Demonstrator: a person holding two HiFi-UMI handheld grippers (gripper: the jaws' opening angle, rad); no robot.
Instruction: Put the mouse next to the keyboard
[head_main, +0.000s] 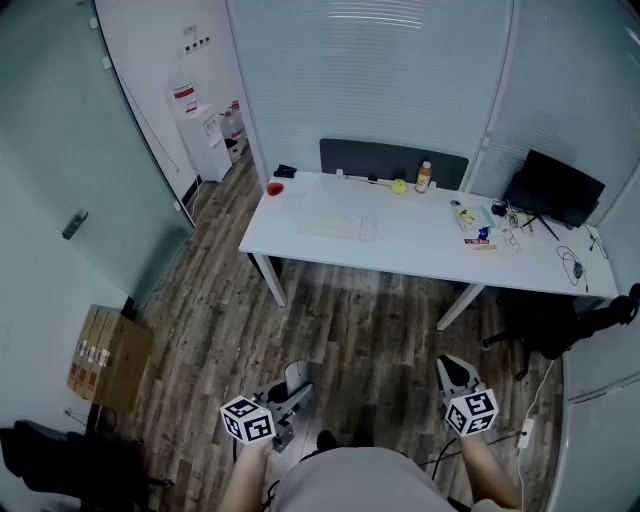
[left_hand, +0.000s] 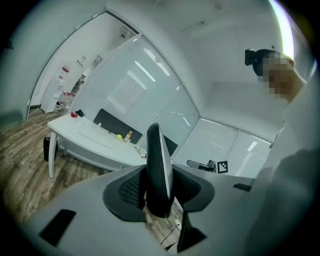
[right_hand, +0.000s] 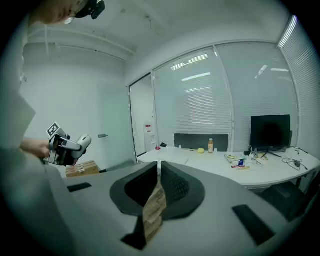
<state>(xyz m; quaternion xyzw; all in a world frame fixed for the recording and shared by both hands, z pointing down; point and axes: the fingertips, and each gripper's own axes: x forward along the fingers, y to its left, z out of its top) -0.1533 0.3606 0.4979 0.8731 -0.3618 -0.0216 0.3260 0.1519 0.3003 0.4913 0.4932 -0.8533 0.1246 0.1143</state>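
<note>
My left gripper (head_main: 292, 392) holds the mouse (left_hand: 160, 165) tight in its jaws, well away from the desk (head_main: 420, 250). My right gripper (right_hand: 159, 172) has its 2 jaws almost together, with nothing between them. The keyboard (head_main: 340, 226) lies on the desk.

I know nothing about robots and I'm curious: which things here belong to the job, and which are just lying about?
Job: mouse, held in left gripper; keyboard; desk.
Lying about: bottle, yellow ball, monitor, cardboard box.
</note>
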